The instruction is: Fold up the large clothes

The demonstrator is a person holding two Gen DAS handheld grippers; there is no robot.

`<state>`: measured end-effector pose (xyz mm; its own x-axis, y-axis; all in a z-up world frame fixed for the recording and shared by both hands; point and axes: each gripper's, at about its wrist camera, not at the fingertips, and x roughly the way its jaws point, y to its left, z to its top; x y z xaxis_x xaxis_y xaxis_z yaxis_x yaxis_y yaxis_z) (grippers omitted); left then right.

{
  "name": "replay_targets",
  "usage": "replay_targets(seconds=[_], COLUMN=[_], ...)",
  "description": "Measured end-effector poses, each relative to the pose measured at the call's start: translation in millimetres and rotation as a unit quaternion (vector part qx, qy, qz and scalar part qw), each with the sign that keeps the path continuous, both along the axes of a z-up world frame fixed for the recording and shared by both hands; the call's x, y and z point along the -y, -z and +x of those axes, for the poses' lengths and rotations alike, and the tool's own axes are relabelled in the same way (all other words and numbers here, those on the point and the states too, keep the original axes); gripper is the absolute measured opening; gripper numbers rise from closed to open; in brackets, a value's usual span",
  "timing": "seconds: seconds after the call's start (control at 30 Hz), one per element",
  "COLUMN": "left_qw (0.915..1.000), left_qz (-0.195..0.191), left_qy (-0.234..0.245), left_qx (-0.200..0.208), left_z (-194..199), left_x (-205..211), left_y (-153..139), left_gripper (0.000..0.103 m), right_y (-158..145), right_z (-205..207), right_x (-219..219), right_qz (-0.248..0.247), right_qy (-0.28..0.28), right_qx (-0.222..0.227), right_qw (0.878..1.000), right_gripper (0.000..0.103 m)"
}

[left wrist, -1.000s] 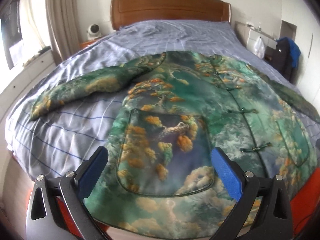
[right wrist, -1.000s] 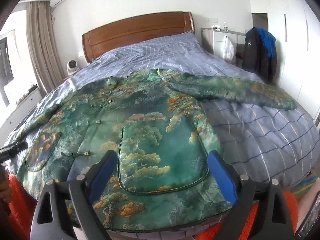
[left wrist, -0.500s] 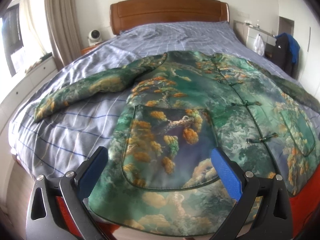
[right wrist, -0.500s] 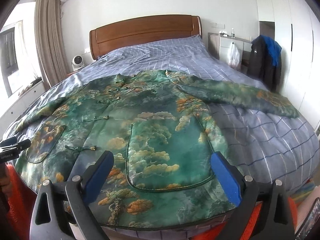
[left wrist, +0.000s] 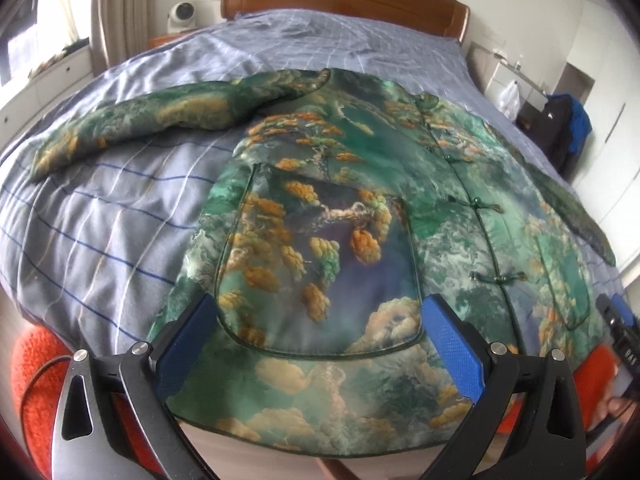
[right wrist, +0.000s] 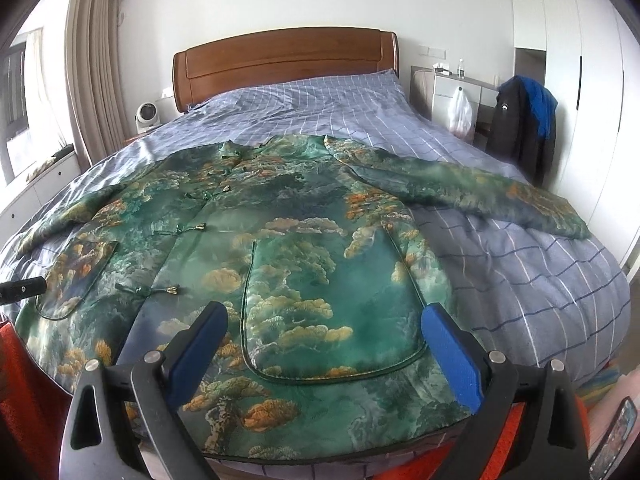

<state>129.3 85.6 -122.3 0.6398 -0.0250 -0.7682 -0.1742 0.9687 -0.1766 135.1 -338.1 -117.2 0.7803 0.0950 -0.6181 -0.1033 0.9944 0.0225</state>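
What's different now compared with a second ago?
Only the views shifted: the left gripper tilted and the right gripper drew back slightly. Both stay open, gripping nothing. The green jacket lies spread flat on the bed, sleeves out, unchanged.

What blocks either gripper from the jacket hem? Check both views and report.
Nothing visible. The left gripper and right gripper are both open, with the jacket lying flat on the bed; its hem is uncovered right ahead of them.
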Motion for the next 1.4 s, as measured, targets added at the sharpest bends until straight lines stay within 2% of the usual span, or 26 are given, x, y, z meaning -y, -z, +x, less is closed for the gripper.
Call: replay_targets(seconds=[0.2, 0.43, 1.4], left_qw=[0.9994, 0.9988, 0.9984], left_qz=[0.033, 0.047, 0.054], left_qy=[-0.001, -0.002, -0.017], left_qx=[0.007, 0.014, -0.002], left_z=[-0.9, -1.2, 4.9], left_x=[3.4, 5.8, 6.4], left_y=[-3.3, -5.8, 0.7], left_gripper=[0.102, 0.102, 0.102], right_y=[4.8, 0.4, 5.7], right_z=[2.8, 1.9, 2.0], right_x=[-0.5, -4.2, 3.0], right_qz=[-0.001, -0.008, 0.004], right_qy=[0.004, 0.001, 0.009], right_qx=[-0.009, -0.001, -0.007], right_qw=[1.000, 1.000, 1.000], right_gripper=[0.096, 0.096, 0.096])
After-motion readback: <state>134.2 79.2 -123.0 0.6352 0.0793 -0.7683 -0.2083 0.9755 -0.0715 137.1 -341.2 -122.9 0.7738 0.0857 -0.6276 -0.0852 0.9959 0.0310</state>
